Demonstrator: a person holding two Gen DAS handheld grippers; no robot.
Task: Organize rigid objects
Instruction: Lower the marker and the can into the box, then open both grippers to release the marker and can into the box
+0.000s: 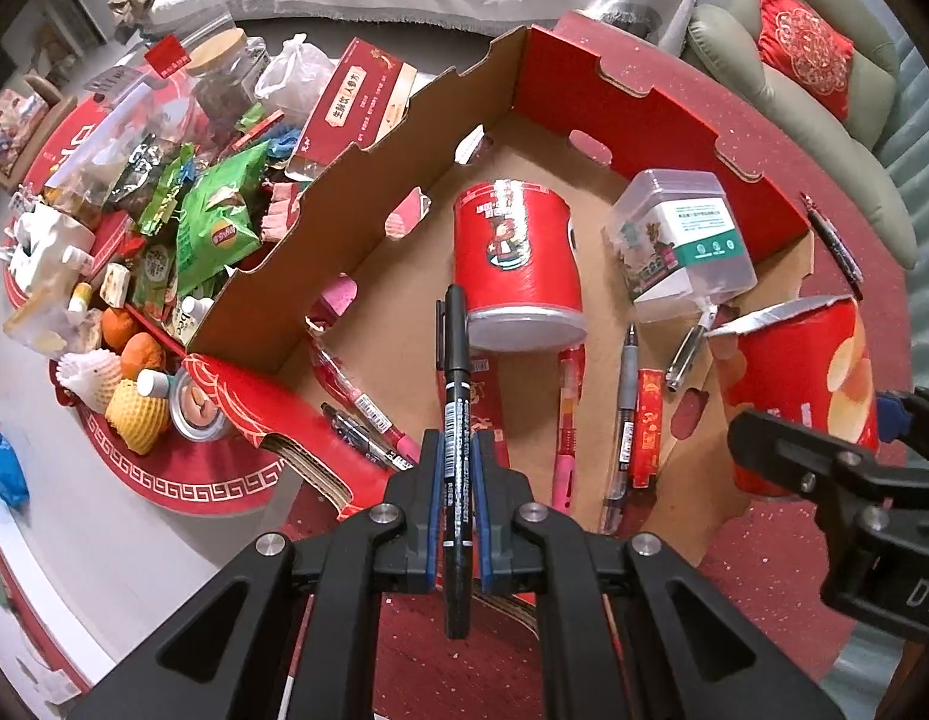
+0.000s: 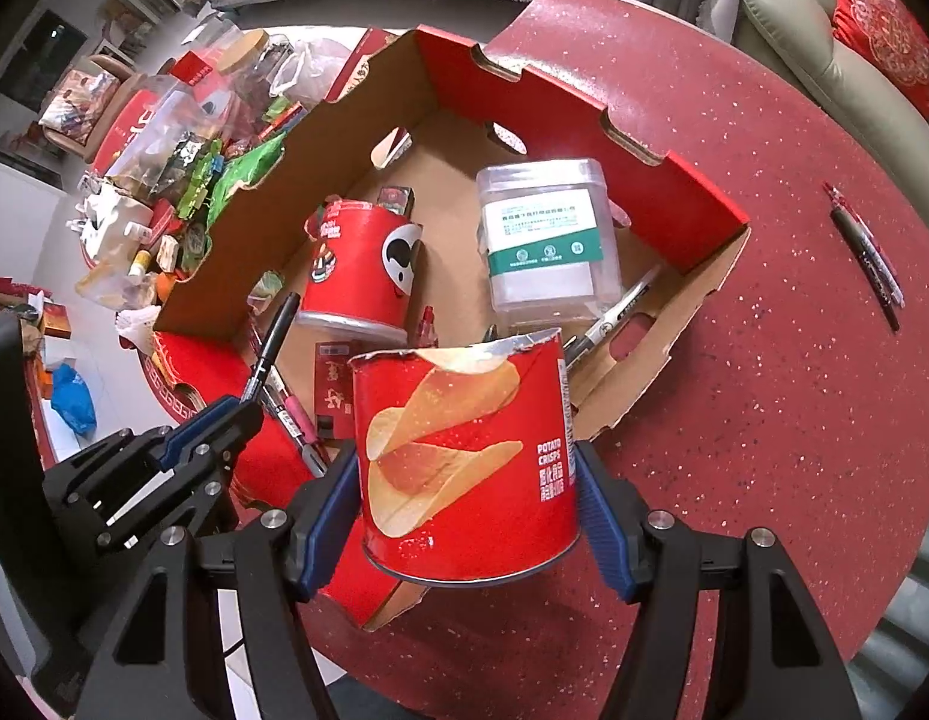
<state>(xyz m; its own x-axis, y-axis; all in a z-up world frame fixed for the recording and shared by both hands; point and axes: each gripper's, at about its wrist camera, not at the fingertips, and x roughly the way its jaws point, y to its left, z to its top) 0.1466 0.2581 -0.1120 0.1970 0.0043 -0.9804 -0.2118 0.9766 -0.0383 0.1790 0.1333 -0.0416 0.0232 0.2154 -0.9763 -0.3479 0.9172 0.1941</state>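
— How far am I with the tidying?

— My left gripper (image 1: 458, 474) is clenched on a black marker (image 1: 455, 420); my right gripper (image 2: 467, 498) grasps a crisps can (image 2: 464, 456). Both hang over the lower part of the cardboard box (image 1: 368, 180).

— What is inside already?

— Another red can (image 1: 515, 270), a clear container (image 1: 680, 240), some pens. Two pens (image 2: 866, 258) still lie on the table (image 2: 734, 420), at right.
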